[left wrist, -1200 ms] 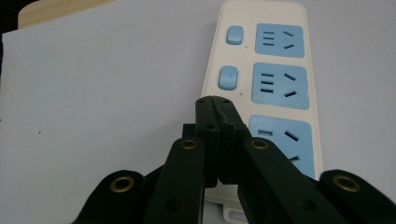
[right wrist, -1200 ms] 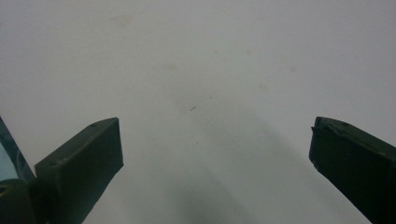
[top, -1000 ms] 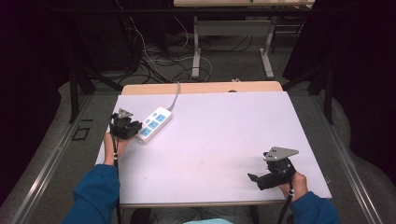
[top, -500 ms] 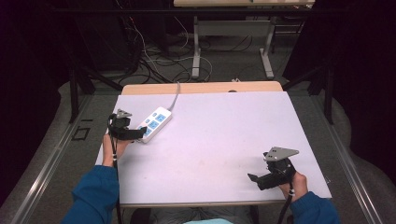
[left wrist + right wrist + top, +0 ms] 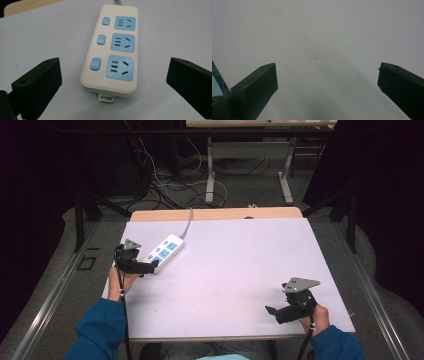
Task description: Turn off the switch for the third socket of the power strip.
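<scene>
Both tongs point(image 5: 113, 82) point(image 5: 327, 82) spread; power strip point(image 5: 112, 50) between left ones, cord cut off.

Left black two-jaw gripper point(image 5: 150, 267) held low at the left side in the high view, jaws pointing to the picture's right, grey three-cornered plate point(image 5: 132, 243) on top. Jaws just been opening, now spread wide in the left gripper view point(image 5: 112, 82), nothing pressed between the pads. Left hand point(image 5: 121, 282) wrapped around the grip from below, blue sleeve point(image 5: 99, 330) running in from the bottom edge, black cable point(image 5: 123, 320) trailing along the forearm.

Right black two-jaw gripper point(image 5: 272, 312) low at the right side, jaws pointing to the picture's left, grey plate point(image 5: 300, 284) up top. Jaws wide apart in the right gripper view point(image 5: 327, 85), holding nothing. Right hand point(image 5: 314, 315) behind it, blue cuff point(image 5: 335, 345) at the bottom edge.
</scene>
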{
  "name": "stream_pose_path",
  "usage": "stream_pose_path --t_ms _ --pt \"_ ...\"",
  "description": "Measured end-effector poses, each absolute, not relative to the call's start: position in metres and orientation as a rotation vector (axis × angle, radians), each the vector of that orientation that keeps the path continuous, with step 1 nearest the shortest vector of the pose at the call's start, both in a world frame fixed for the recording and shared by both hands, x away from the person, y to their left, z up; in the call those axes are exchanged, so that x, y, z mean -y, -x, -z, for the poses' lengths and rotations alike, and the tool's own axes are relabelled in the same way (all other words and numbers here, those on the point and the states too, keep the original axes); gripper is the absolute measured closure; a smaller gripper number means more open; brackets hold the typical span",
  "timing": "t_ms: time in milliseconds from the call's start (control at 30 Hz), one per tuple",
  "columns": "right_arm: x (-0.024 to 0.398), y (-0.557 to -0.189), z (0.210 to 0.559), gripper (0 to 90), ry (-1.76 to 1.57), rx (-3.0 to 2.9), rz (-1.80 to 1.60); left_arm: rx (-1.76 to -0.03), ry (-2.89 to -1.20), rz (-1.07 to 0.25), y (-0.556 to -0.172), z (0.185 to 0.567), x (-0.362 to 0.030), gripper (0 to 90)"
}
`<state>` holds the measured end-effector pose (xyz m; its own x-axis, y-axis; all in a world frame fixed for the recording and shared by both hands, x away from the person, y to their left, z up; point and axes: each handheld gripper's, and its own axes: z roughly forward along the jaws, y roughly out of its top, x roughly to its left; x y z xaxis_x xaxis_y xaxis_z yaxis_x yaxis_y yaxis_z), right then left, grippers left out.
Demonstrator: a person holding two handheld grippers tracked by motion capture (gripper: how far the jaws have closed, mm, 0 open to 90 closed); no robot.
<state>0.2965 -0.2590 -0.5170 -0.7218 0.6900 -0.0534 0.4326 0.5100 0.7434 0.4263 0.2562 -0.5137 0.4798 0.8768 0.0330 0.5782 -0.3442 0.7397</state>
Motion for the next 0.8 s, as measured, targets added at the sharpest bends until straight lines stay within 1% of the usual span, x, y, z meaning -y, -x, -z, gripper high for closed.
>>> stream_pose_path --t_ms 167,267,800 --pt "0.259 -0.296 0.517 2.2 -0.935 -2.410 -1.046 -1.176 -2.078 -0.572 -0.420 0.513 -0.254 0.4" --pt "0.259 -0.296 0.517 2.2 -0.935 -2.413 -1.047 -1.178 -2.056 -0.572 -0.416 0.511 -0.252 0.5" --pt "0.259 -0.296 0.517 2.2 -0.937 -2.409 -1.047 -1.114 -2.066 -0.589 -0.386 0.505 -0.245 0.4"
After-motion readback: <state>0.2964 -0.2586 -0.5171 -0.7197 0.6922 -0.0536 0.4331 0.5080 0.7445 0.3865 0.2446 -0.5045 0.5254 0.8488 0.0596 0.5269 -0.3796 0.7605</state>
